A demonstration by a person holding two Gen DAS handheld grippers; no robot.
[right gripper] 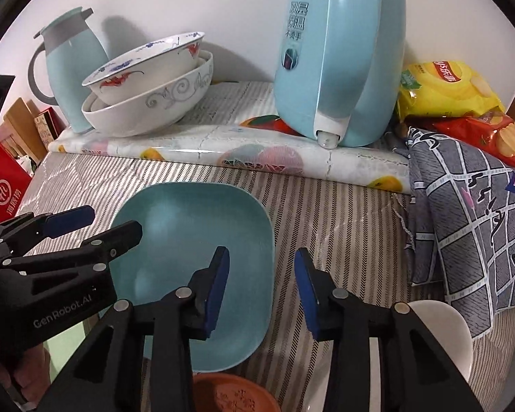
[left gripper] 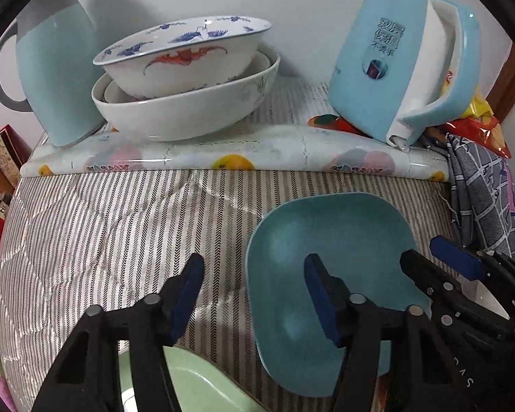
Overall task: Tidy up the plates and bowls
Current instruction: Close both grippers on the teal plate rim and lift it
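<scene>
A teal square plate [left gripper: 329, 240] [right gripper: 189, 226] lies flat on the striped cloth. My left gripper [left gripper: 254, 267] is open and straddles the plate's left rim, one finger over the cloth and the other over the plate. My right gripper [right gripper: 261, 255] is open and straddles the plate's right rim in the same way. Neither pair of pads presses on the plate. Each gripper shows in the other's view: the right gripper [left gripper: 419, 249] and the left gripper [right gripper: 115, 221]. A stack of white patterned bowls [left gripper: 185, 103] [right gripper: 147, 96] stands on the raised ledge behind.
On the ledge stand a light-blue jug [left gripper: 58, 79] [right gripper: 75, 68] and a light-blue kettle [left gripper: 401, 68] [right gripper: 340, 68]. Snack bags [right gripper: 453, 92] and a checked cloth [right gripper: 470, 226] lie to the right. A green plate [left gripper: 202, 388], a brown dish [right gripper: 233, 395] and a white dish [right gripper: 439, 329] lie nearest me.
</scene>
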